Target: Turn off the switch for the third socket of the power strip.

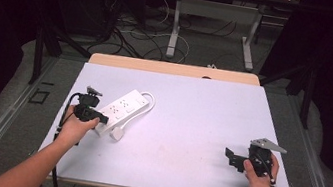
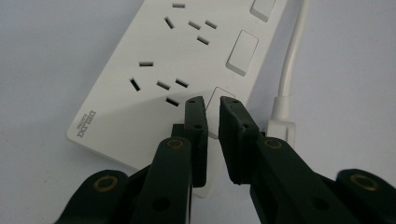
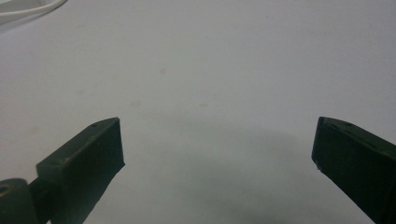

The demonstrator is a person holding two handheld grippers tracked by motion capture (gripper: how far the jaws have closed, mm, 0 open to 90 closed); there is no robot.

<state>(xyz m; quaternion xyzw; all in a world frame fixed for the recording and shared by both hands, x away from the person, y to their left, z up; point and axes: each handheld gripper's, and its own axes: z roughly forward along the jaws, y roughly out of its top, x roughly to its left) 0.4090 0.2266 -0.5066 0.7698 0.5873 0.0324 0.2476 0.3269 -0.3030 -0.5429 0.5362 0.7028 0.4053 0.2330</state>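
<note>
A white power strip [image 1: 124, 107] lies slantwise on the left part of the pale table [image 1: 192, 108], its cord looping back to a white plug [image 1: 117, 134] beside it. My left gripper [image 1: 102, 119] sits at the strip's near end. In the left gripper view, the jaws [image 2: 212, 100] stand almost together with a thin gap and nothing between them, tips over the nearest rocker switch of the strip [image 2: 154, 70]. The plug [image 2: 280, 126] lies just to the right. My right gripper [image 1: 230, 157] rests at the table's right side, open [image 3: 217, 135] over bare tabletop.
A wooden board edge [image 1: 173, 68] borders the table's far side. Beyond it, desk legs and loose cables [image 1: 173, 39] stand on the floor. A bit of white cord [image 3: 23, 11] shows at the top left of the right gripper view.
</note>
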